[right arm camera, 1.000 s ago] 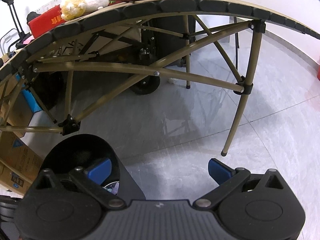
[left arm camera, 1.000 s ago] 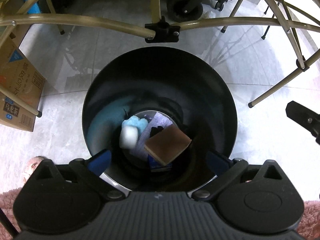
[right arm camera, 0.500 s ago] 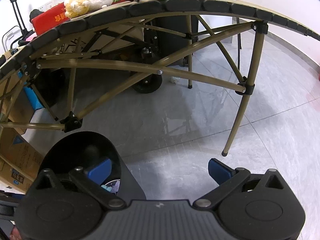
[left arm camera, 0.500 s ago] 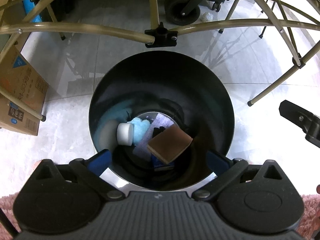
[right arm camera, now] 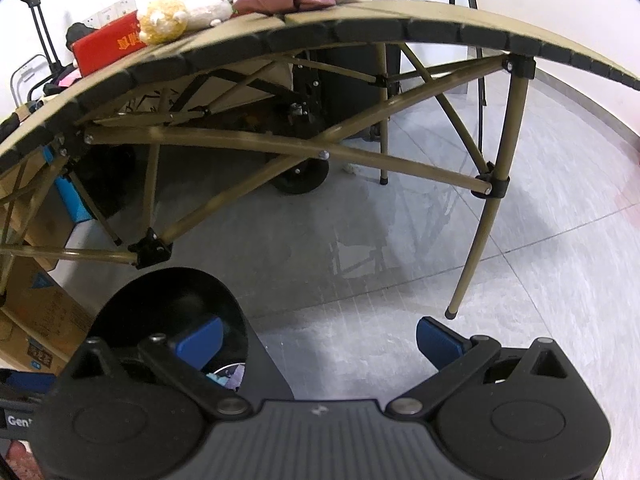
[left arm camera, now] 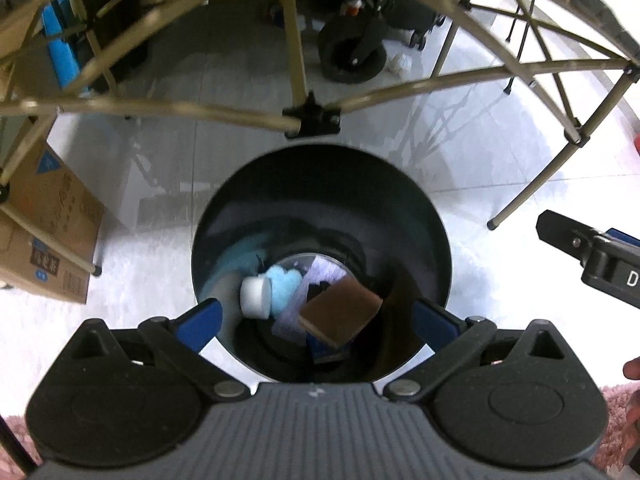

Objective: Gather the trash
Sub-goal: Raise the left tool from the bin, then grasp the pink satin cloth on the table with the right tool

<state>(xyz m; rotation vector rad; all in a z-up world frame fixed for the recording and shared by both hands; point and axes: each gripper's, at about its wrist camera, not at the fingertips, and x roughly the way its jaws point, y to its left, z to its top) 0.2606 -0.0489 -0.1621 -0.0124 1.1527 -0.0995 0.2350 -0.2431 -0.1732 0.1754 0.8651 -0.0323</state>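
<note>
Left wrist view: I am holding the left gripper (left arm camera: 316, 314) with jaws apart and empty, straddling the near rim of the black bin (left arm camera: 436, 248) at frame centre so that anything let go would fall inside. Lying at the bin's bottom are a brown sponge (left arm camera: 340, 312), a white cylinder (left arm camera: 256, 298) and a blue scrap (left arm camera: 285, 284). Entering at the right edge is the right gripper (right arm camera: 318, 336), jaws likewise apart and carrying nothing, pointing at bare grey floor (right arm camera: 360, 340) in its own view. Spanning the upper frame is the folding bench (right arm camera: 360, 20), loaded with plush toys (right arm camera: 164, 20), where I judge more trash might be.
</note>
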